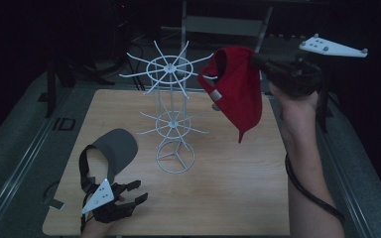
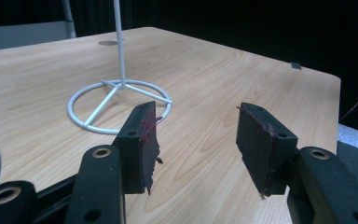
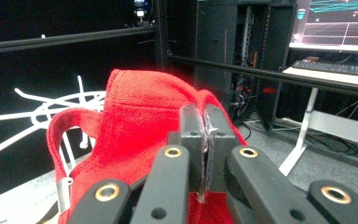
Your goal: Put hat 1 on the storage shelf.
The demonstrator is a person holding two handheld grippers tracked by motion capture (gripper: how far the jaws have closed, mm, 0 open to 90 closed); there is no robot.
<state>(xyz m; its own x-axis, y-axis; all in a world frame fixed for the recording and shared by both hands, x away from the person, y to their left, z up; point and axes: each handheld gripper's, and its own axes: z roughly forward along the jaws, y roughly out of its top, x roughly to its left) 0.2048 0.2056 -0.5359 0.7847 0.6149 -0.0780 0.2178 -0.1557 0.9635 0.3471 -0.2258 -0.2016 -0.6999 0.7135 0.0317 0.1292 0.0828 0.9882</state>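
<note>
Right gripper, fingers pinched on the red cap, holds it aloft just right of the white wire rack's top spokes, brim hanging downward. Rack lies leftward of the cap. Left gripper, fingers wide and empty, rests low on the counter beside the grey cap.

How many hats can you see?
2. A red fabric cap hangs in the air from the right gripper, beside the top ring of the white wire rack. A grey cap lies on the wooden table by the left gripper.
</note>
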